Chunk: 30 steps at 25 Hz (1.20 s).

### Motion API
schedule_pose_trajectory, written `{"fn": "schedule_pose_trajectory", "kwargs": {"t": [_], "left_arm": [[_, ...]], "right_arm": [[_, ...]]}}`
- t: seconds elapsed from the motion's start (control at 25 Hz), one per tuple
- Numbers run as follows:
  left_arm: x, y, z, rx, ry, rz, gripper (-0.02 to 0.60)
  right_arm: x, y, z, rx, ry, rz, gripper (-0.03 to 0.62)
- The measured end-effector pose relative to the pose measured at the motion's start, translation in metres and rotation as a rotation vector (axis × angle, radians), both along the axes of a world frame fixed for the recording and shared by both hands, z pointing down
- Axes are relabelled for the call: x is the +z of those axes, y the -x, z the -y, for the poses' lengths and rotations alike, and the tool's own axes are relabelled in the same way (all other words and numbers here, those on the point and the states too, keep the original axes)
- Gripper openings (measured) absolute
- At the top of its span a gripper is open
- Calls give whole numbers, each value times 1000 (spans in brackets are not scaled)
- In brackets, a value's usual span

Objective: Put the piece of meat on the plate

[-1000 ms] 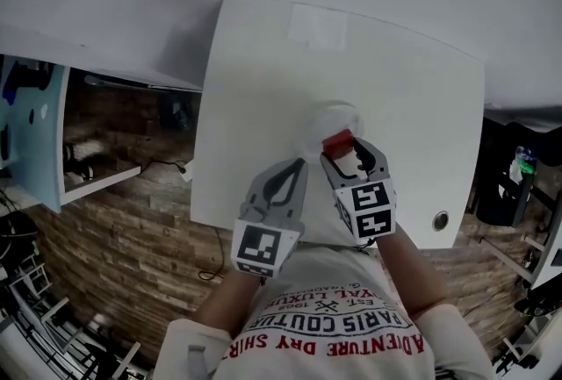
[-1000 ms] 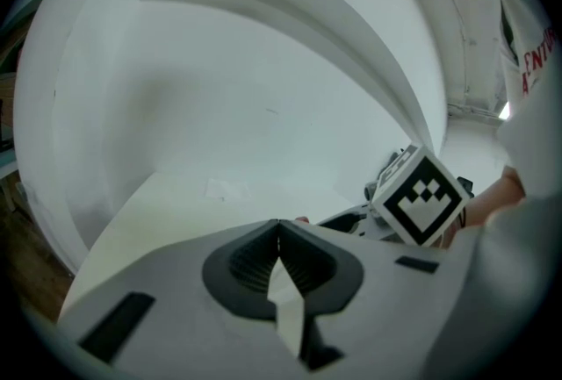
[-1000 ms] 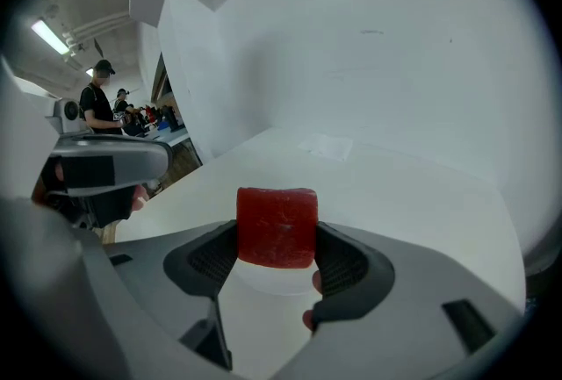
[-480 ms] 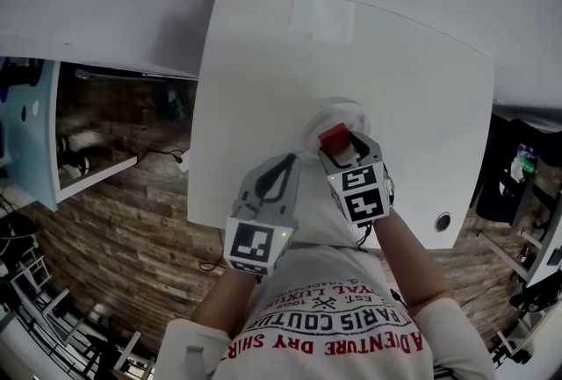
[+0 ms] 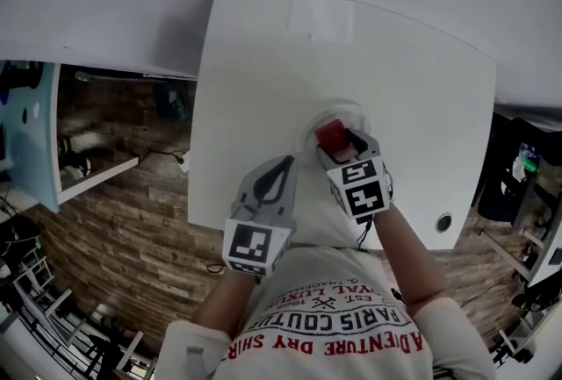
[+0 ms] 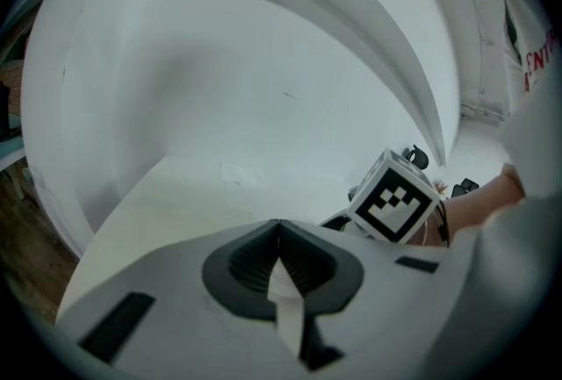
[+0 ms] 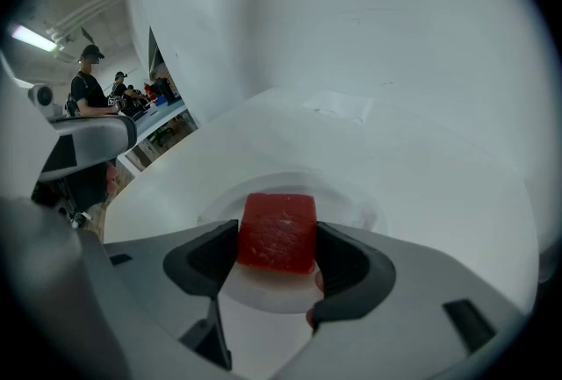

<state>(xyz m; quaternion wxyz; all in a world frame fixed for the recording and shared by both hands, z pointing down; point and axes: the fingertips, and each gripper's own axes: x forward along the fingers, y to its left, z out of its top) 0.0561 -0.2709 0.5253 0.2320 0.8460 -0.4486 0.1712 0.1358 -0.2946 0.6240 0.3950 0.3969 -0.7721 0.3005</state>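
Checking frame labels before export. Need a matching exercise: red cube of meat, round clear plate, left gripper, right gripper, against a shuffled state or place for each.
Things
1. red cube of meat
2. round clear plate
3. left gripper
4. right gripper

States or places
A. jaws together, nothing between them
B. rests on the white table
C. clamped between two jaws, over the plate
D. shut on the meat

Pairs: 1-C, 2-B, 3-A, 4-D
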Motion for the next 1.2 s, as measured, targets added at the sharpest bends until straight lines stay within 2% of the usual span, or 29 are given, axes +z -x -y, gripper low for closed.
{"fn": "schedule_pose_trajectory", "kwargs": {"t": [0.2,0.56,0.68,0.72,0.8,0.84,0.92,1.2], "left_arm": [[-3,-4,0,4,4,-2,8],[-21,-2,0,16,-40,2,8],[-33,-5,2,30,-67,-8,8],[-38,-7,2,37,-78,-12,8],[-49,-10,4,52,-101,-21,8],[-55,-11,4,56,-110,-26,8],[-67,-13,3,66,-131,-36,8],[-117,-18,7,113,-241,-51,8]], "right_arm": [[-3,2,3,5,-49,-9,288],[-37,-13,1,136,-127,37,290],[-57,-19,1,175,-148,47,204],[-65,-23,1,192,-167,42,165],[-83,-30,3,228,-223,29,49],[-92,-33,3,240,-250,29,31],[-112,-35,0,257,-296,50,14],[-189,-32,-10,276,-495,184,12]]}}
